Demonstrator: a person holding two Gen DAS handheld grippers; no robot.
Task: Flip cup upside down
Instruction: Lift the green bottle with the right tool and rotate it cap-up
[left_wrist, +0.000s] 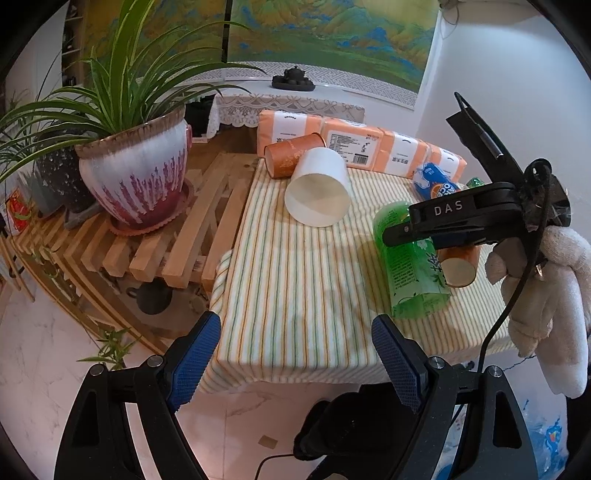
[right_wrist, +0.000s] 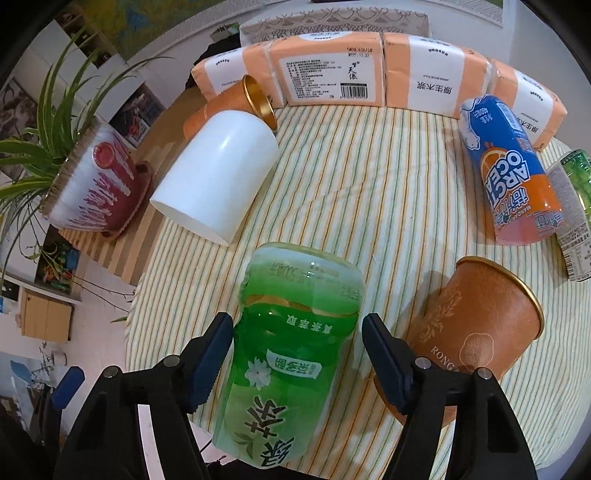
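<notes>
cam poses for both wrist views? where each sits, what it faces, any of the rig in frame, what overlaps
Left wrist: sits off the table's near edge, faces across the striped tablecloth toward the white cup lying on its side; own open left gripper shows, plus the right gripper and gloved hand.
Right wrist: low over the table, faces the green bottle between its open jaws; right gripper shows.
Shared: white cup, green bottle, orange cups, tissue packs, plant pot.
</notes>
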